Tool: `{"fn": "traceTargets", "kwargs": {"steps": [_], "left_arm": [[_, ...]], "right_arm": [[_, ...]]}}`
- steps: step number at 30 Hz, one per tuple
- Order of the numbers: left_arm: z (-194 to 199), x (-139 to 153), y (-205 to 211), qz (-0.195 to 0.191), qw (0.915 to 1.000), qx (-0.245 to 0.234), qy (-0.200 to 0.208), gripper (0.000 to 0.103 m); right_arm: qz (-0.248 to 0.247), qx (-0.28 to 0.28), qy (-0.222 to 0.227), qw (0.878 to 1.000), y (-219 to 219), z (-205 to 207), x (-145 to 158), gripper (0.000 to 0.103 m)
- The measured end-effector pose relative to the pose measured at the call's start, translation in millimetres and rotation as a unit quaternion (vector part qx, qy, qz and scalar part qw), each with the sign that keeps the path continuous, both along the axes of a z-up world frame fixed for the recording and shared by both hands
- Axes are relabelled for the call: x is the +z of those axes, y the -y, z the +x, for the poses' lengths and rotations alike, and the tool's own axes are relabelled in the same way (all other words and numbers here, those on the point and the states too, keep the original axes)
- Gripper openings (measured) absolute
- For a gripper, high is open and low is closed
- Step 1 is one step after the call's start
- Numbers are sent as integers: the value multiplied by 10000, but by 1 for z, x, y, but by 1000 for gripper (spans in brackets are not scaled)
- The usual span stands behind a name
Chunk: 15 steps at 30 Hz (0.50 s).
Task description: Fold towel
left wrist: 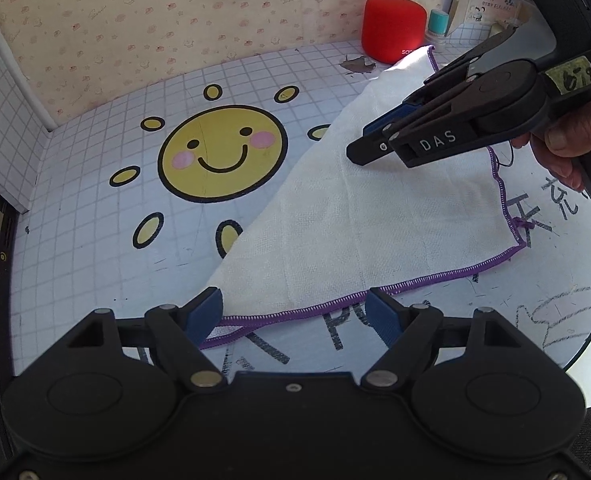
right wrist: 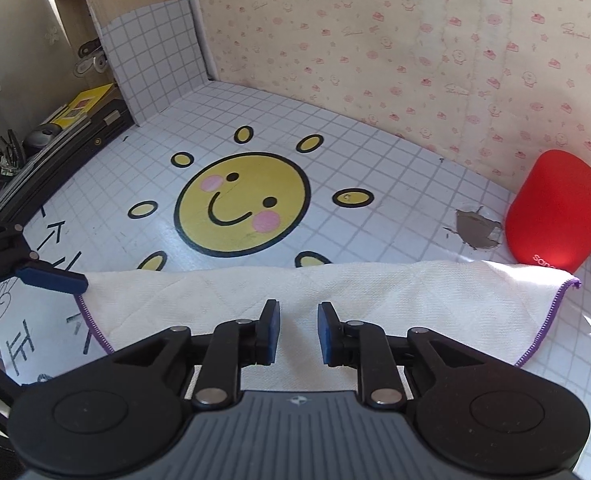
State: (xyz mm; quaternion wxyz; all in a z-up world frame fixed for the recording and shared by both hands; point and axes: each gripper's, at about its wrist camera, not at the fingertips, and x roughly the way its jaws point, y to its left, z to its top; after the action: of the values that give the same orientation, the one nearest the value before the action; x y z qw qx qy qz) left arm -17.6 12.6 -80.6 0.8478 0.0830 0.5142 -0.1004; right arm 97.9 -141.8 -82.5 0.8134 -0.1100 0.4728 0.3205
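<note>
- The table point(left wrist: 95, 208), covered in white grid-patterned sheeting, fills the middle of both views; a pink-printed wall panel point(right wrist: 375, 40) runs along its far edge in the upper part of each frame.
- A yellow smiling sun print point(left wrist: 222, 154) sits left of centre in the left wrist view and at the centre of the right wrist view, ringed by small yellow ovals.
- The towel point(left wrist: 355, 232), white with a purple stitched hem, is folded into a triangle and lies flat on the table in the centre-right of the left wrist view, covering part of two ovals; in the right wrist view it is a broad band across the lower middle.
- The left gripper point(left wrist: 295, 312), at the bottom centre of its own view, has its blue pads wide apart, one at each side of the towel's near hem; nothing is clamped between them.
- The right gripper point(right wrist: 298, 332), bottom centre of its own view, hovers over the towel with its pads apart and a narrow gap between them, holding nothing.
- A red rounded speaker point(right wrist: 555, 216) stands at the right edge, just behind the towel's far corner.
- A torn grey patch point(right wrist: 475, 232) in the sheeting lies just left of the speaker.
</note>
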Motion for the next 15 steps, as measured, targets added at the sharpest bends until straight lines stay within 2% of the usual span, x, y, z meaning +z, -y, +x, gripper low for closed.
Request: {"fn": "traceTargets", "kwargs": {"steps": [4,14,15], "left_arm": [[2,-14,-2,-32,9995,25,-300,82],[-1,-12,0,116,9996,-137,-196,82],[-1,-10,0,111,9997,-143,-169,82]], "right_arm": [[25,15,-7,10000,-1,-3,0,19],[87,54,-26,9999,-5,-11,0,21],[54,-160,113,9998,3,-11,3,22]]}}
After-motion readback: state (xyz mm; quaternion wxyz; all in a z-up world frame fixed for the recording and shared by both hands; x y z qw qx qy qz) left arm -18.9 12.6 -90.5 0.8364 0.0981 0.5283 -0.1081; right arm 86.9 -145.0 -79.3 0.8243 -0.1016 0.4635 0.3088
